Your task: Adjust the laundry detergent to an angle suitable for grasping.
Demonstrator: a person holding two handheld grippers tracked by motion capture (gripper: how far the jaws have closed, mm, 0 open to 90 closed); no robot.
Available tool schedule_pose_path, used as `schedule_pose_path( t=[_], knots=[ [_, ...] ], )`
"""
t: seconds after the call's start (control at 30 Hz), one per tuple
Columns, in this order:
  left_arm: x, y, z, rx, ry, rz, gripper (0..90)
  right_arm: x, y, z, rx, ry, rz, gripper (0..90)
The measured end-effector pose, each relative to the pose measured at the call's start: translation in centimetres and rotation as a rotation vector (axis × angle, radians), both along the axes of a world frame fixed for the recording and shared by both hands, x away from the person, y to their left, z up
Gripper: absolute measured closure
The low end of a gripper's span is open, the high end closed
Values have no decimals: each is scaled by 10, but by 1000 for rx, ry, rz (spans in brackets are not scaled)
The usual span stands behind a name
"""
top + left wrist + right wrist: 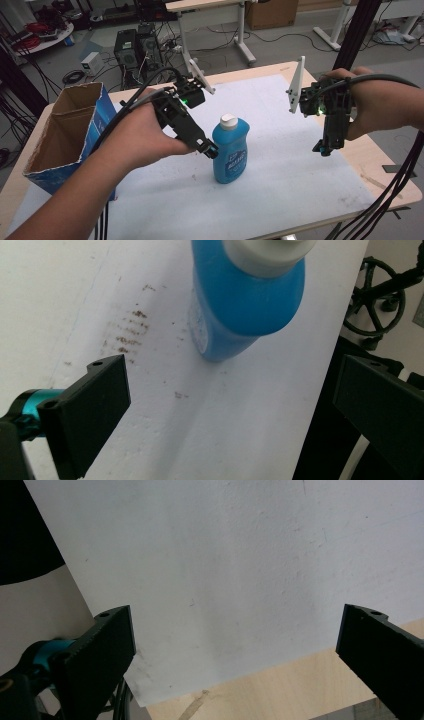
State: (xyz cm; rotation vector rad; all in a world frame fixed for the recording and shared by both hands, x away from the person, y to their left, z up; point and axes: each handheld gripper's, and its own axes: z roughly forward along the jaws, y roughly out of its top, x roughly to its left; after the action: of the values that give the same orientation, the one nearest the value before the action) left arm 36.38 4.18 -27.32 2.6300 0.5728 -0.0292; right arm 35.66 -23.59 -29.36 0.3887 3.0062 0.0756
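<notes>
High view first: a blue bottle (230,150) with a white cap (229,120) stands upright near the middle of the white mat (280,175) that covers the wooden table (385,170). The left gripper (210,148) comes in at a slant from the left, its tips just beside the bottle's shoulder, not clearly touching it. Seen from the left gripper view, its jaws stand wide apart with nothing between them, and the bottle (245,300) sits ahead of them, above a scatter of brown specks on the mat (165,430). The right gripper (325,148) hangs nose-down over the mat's right part, well apart from the bottle; the right gripper view shows its jaws spread wide too, empty, over mat (225,580) and table edge (280,690). An open blue cardboard box (65,135) stands at the table's left end.
</notes>
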Motion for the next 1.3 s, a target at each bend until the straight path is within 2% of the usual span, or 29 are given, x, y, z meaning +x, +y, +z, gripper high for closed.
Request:
schedule_pose_path(
  t=[0.17, 0.23, 0.3, 0.57, 0.8, 0.97, 1.3],
  knots=[
    [-2, -8, -3, -35, -12, 11, 17, 0, 1, 0, -2, 1, 5, 14],
    [-2, -14, -7, -63, 10, 1, 17, 0, 1, 0, -2, 2, -3, 14],
    [-3, -18, -9, -59, -16, 0, 17, 0, 1, 1, -2, 2, -2, 14],
    [0, -29, -19, -78, -36, 26, 17, 1, 1, 0, -3, 3, -4, 14],
    [2, -38, -31, -83, -30, 27, 17, 3, 1, -1, -4, 3, -1, 14],
    [0, -46, -35, -79, -77, 32, 17, 4, 1, -3, -4, 8, -2, 14],
    [3, -54, -41, -113, -120, 40, 17, 5, -2, -2, 2, 7, -14, 14]
  ],
)
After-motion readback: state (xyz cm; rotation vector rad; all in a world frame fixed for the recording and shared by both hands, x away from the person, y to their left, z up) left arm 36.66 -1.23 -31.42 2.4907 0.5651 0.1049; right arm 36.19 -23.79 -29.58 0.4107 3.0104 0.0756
